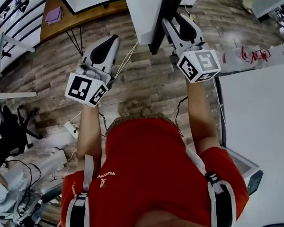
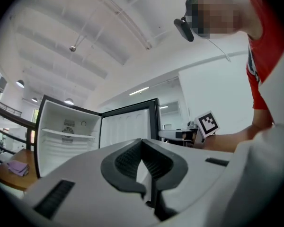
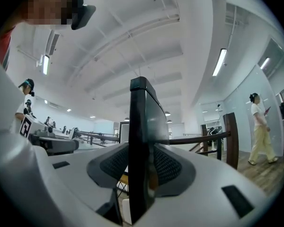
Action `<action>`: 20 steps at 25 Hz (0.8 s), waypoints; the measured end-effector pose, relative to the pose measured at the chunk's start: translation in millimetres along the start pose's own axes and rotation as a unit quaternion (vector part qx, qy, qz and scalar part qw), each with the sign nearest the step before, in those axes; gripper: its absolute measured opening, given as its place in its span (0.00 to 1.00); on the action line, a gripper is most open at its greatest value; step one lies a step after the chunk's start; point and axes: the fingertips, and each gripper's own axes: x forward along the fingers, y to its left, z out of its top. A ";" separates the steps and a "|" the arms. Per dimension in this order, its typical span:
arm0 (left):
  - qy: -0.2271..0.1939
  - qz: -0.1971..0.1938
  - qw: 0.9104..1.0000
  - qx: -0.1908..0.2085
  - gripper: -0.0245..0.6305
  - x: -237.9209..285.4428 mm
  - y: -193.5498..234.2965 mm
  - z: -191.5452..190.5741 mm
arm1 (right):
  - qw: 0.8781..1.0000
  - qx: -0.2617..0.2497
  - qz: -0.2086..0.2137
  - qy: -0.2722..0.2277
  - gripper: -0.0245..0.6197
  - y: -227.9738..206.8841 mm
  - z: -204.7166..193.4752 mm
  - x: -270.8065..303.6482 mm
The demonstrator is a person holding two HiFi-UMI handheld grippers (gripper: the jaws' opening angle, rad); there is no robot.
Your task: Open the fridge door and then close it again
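The fridge stands open: its white inside with a shelf (image 2: 66, 136) shows in the left gripper view, and the door (image 2: 130, 126) is swung out beside it. In the head view the door (image 1: 149, 8) hangs edge-on at the top centre. My right gripper (image 1: 180, 30) sits on the door's free edge. That dark edge (image 3: 139, 126) fills the gap between its ribbed pads, so the right gripper (image 3: 141, 167) is shut on it. My left gripper (image 1: 102, 51) hovers to the left of the door, apart from it. The left gripper's (image 2: 143, 160) jaws are pressed together with nothing between them.
A white counter (image 1: 260, 126) runs along the right, with bottles (image 1: 253, 56) at its far end. A wooden table with a purple cloth (image 1: 54, 15) stands at the far left, a black chair (image 1: 12, 131) and floor cables nearer. Beyond a wooden railing (image 3: 229, 141), a person (image 3: 260, 126) walks.
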 end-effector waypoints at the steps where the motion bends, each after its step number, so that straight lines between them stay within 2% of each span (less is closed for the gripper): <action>1: -0.001 0.011 1.000 -0.001 0.05 -3.1 -4.6 0.4 | 1.000 -0.001 0.002 0.000 0.30 -7.5 0.1 -4.2; 6: 0.001 0.056 0.998 -0.005 0.05 -15.6 -22.9 -3.5 | 1.000 -0.004 0.012 0.009 0.28 -40.1 -5.2 -15.6; 11: 0.009 0.084 0.996 -0.004 0.05 -28.2 -26.9 -3.9 | 1.000 -0.006 0.021 0.010 0.28 -56.0 -9.1 -16.5; 20: 0.006 0.087 0.996 0.006 0.05 -46.8 -22.1 3.5 | 1.000 -0.015 0.018 0.013 0.28 -50.3 -14.9 -15.6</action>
